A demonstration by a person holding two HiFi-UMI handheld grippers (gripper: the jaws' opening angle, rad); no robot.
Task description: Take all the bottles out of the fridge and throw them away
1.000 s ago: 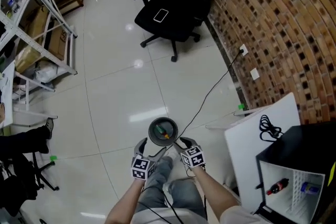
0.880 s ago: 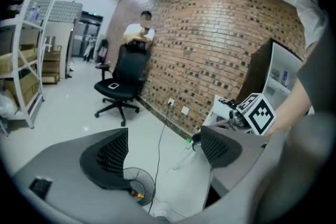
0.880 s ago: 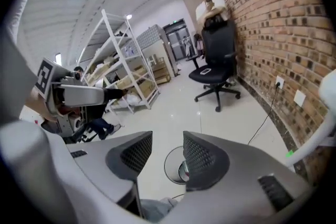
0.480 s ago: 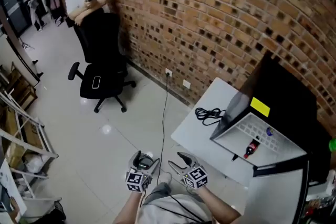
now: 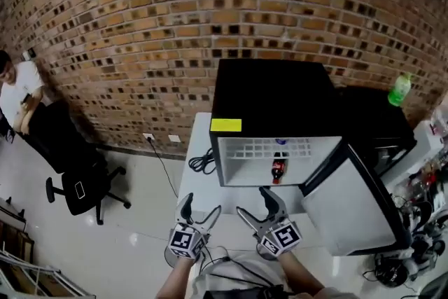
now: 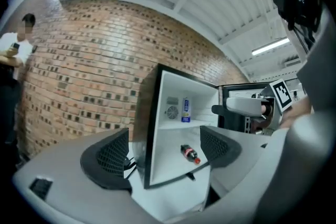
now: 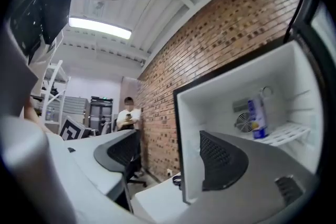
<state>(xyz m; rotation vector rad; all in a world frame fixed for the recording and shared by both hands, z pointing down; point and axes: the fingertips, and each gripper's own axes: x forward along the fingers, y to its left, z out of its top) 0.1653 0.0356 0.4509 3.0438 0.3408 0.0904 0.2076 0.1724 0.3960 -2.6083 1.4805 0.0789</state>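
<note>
A black mini fridge (image 5: 269, 91) stands open on a white table (image 5: 197, 187). A dark cola bottle with a red cap (image 5: 278, 169) lies on the fridge's floor, also seen as the cola bottle (image 6: 190, 153). A small blue-labelled bottle (image 5: 281, 142) stands on the shelf above it, the same blue-labelled bottle (image 7: 255, 118). My left gripper (image 5: 199, 210) hangs open in front of the table, nothing between its jaws. My right gripper (image 5: 257, 209) is level before the fridge mouth; its jaws have just been opening and are empty.
The fridge door (image 5: 350, 203) swings out to the right. A black cable (image 5: 201, 162) lies coiled on the table. A green bottle (image 5: 400, 89) stands on a black cabinet at the right. An office chair (image 5: 80, 189) and a person (image 5: 17, 98) are at the left, by the brick wall.
The view has swung from the floor and a round bin up to the open fridge. Both grippers rose from over the bin to fridge height. The right jaws spread wider.
</note>
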